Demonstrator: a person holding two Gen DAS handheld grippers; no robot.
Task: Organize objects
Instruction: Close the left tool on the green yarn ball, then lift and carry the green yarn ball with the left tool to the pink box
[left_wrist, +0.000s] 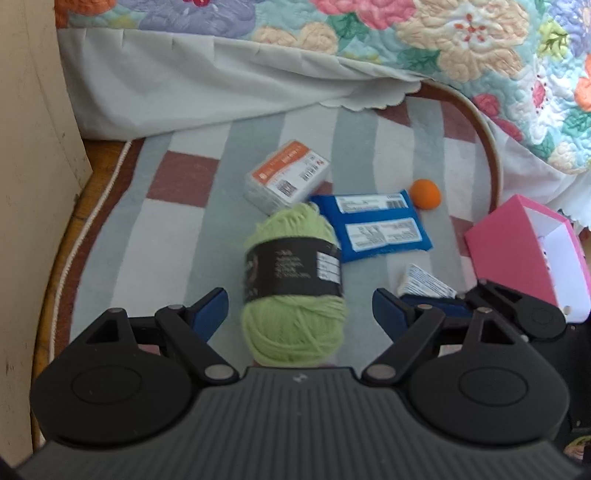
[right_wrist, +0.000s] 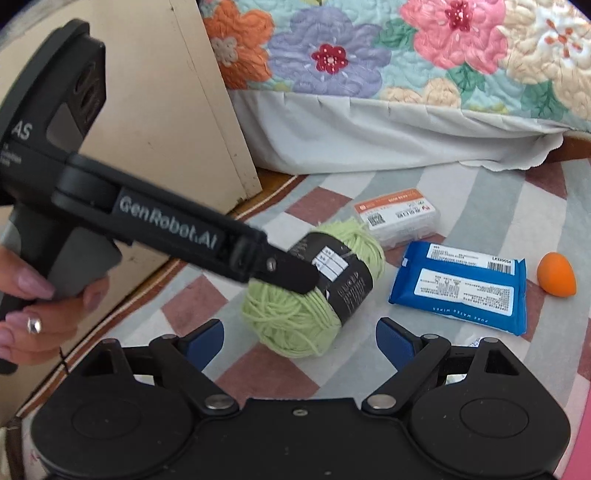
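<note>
Both grippers are wide open and holding nothing. The left gripper (left_wrist: 300, 308) straddles the light green yarn ball with a black paper band (left_wrist: 293, 284) on the striped rug (left_wrist: 155, 236); the right gripper (right_wrist: 300, 338) hovers nearby. Blue wipes packet (left_wrist: 373, 225) at 2 o'clock, pink cardboard box (left_wrist: 509, 254) at 3.

Right tongs (right_wrist: 299, 341) at near edge, blue pads wide apart, nothing btwn them. Just beyond: green yarn ball (right_wrist: 314, 291) w/ black label, lying on striped rug (right_wrist: 480, 184). Left tongs (right_wrist: 295, 275) reach in from left, held by a hand (right_wrist: 40, 314), tip over the yarn; contact unclear. Farther right: clear box (right_wrist: 399, 218) w/ orange label, blue wipes pack (right_wrist: 461, 288), orange egg-shaped sponge (right_wrist: 556, 273) at far right. Floral quilt (right_wrist: 369, 55) at back.
</note>
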